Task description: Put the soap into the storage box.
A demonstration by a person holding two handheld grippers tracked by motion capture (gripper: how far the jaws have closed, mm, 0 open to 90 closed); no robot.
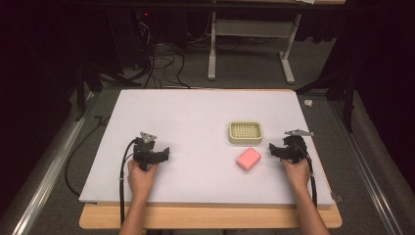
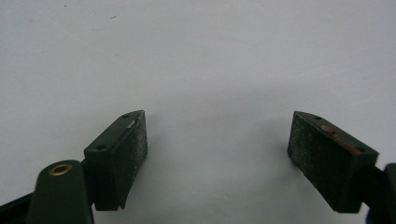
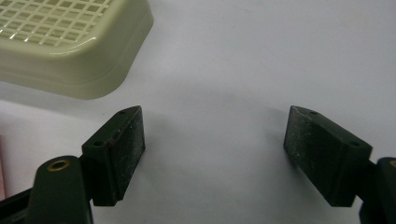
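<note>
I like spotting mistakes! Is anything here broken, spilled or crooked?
Nothing stands out. The pink soap lies whole on the white table, a bit turned, just in front of the cream soap dish, which sits flat and unbroken.

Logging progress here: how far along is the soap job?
Nothing looks done yet: the pink soap lies on the table, beside the cream dish, not in it. Both the left gripper and right gripper are open and empty. Grasping and placing remain.
</note>
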